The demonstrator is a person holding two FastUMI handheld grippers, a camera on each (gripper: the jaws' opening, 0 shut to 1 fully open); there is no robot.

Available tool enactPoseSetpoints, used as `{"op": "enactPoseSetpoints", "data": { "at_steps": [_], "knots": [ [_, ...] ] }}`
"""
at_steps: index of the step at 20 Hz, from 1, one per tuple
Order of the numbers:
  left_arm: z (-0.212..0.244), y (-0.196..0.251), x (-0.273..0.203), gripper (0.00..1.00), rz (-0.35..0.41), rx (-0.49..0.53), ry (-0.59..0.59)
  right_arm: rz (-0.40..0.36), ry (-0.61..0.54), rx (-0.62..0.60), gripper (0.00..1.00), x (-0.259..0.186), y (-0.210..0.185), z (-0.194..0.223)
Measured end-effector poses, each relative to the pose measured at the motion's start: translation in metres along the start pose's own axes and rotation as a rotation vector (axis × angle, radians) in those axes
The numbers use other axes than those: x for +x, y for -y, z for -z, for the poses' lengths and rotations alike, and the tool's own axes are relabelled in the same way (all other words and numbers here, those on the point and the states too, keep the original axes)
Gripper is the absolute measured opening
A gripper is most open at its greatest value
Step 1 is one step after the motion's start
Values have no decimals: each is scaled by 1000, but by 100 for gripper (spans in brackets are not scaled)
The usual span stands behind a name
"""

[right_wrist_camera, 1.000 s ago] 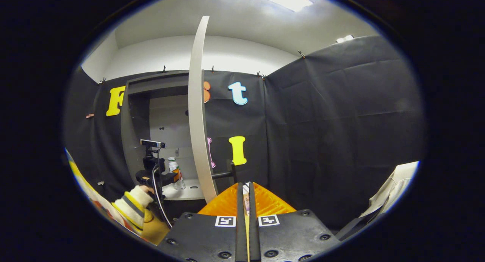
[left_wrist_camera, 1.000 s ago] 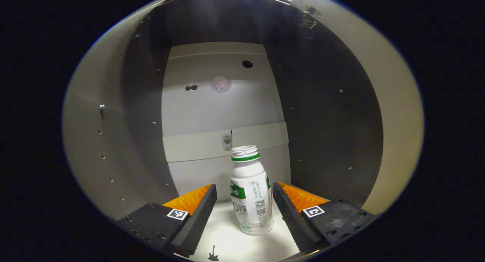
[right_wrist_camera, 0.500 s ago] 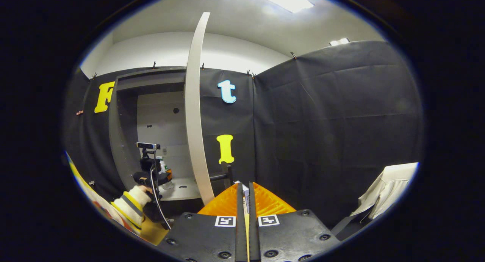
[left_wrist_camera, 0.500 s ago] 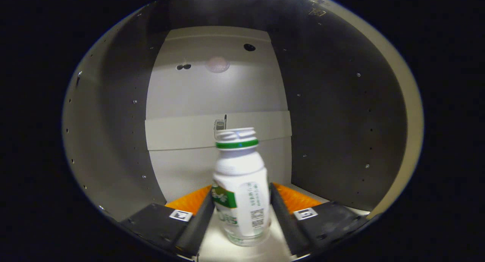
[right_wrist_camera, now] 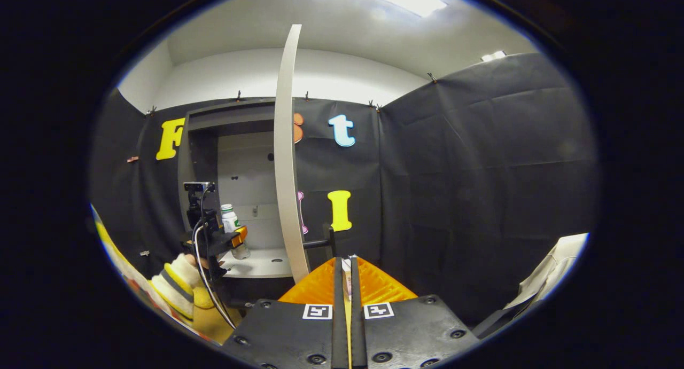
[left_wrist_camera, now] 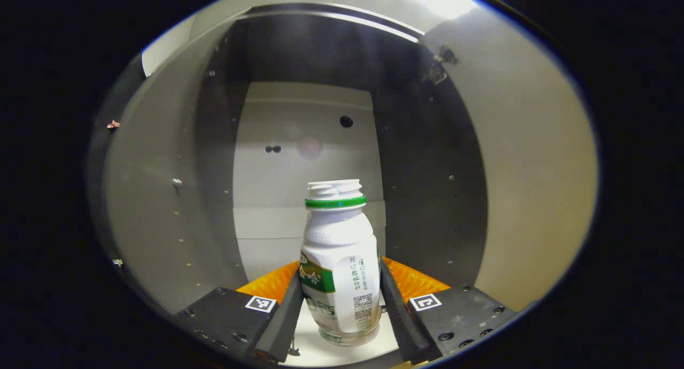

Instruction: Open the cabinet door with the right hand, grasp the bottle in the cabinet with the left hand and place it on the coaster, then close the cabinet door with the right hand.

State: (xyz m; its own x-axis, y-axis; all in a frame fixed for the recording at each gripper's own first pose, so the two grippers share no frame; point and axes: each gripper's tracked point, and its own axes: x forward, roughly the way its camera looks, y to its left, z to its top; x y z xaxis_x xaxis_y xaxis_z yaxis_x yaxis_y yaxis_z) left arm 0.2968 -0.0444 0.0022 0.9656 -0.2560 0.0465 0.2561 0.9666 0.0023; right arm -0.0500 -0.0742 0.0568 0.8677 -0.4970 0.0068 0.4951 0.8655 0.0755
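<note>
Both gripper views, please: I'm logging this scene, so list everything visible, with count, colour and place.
Bottle: one, white with green band, between the left gripper's fingers, at the cabinet mouth.
Cabinet: one, grey walls, pale back panel, against the booth wall.
Cabinet door: one, pale, swung open, edge-on in the right gripper view.
Door handle: one, dark, on the door.
Sleeve: one, striped, low left in the right gripper view.
Left gripper: shut on the bottle.
Right gripper: shut.

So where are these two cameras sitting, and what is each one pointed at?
Left gripper view: rides the left tongs, facing into the open cabinet; its fingers press the bottle.
Right gripper view: rides the right tongs, shut, facing the door edge-on; a sleeve shows.
Shared: bottle, cabinet, left tongs.
</note>
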Motion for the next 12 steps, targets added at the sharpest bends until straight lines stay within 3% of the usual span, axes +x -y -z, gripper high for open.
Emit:
{"op": "enactPoseSetpoints", "data": {
  "at_steps": [7, 12],
  "knots": [
    [-19, 1, -136, 76, -187, 23, -15, -277, -61, -32, 7, -46, -1, 23],
    [-15, 15, -229, 77, -294, -29, -36, -493, -57, -100, 7, -75, -24, 32]
  ]
}}
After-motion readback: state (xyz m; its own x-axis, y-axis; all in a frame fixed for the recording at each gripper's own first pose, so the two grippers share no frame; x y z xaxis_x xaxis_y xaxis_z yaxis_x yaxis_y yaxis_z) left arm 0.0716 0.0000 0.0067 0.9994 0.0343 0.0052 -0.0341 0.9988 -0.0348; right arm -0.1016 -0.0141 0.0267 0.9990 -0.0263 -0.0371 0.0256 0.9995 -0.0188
